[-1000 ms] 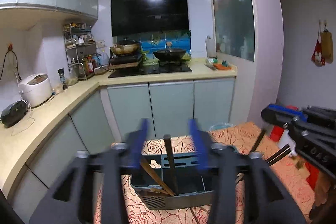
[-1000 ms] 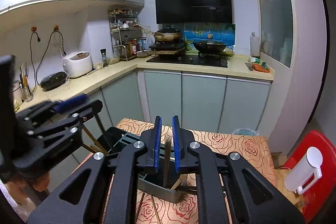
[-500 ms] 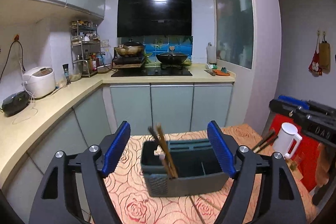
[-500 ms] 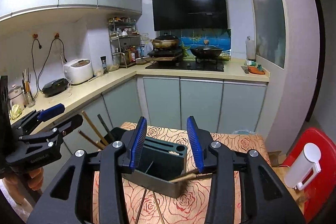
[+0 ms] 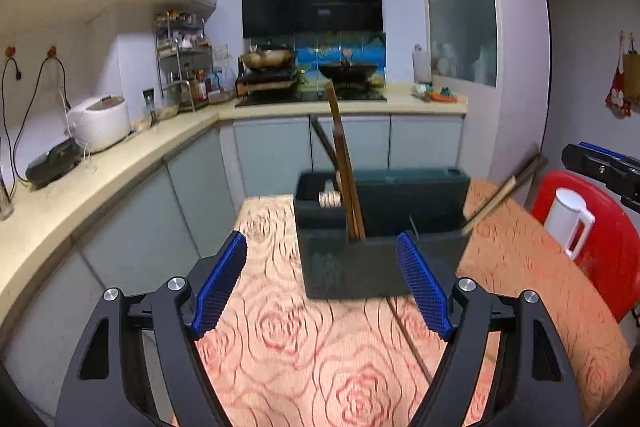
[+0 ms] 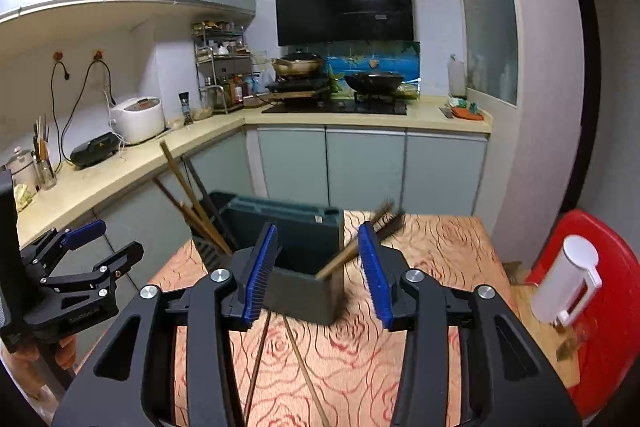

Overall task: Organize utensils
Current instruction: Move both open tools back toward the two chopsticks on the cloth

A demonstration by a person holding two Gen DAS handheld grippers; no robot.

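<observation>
Rose-patterned surface (image 6: 432,247) at frame centre carries a dark holder (image 6: 308,255) with chopsticks (image 5: 346,179) standing inside. Left tongs (image 5: 320,283) and right tongs (image 6: 318,267) are spread, empty. Judged step: between placements; next, pinch the loose chopsticks (image 6: 304,371) at lower centre.

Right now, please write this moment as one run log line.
left tongs: open, empty | right tongs: open, empty | chopsticks: standing in holder | loose chopsticks: two on table

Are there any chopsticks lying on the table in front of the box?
Yes, two chopsticks lie on the flowered table just in front of the dark box.
</observation>
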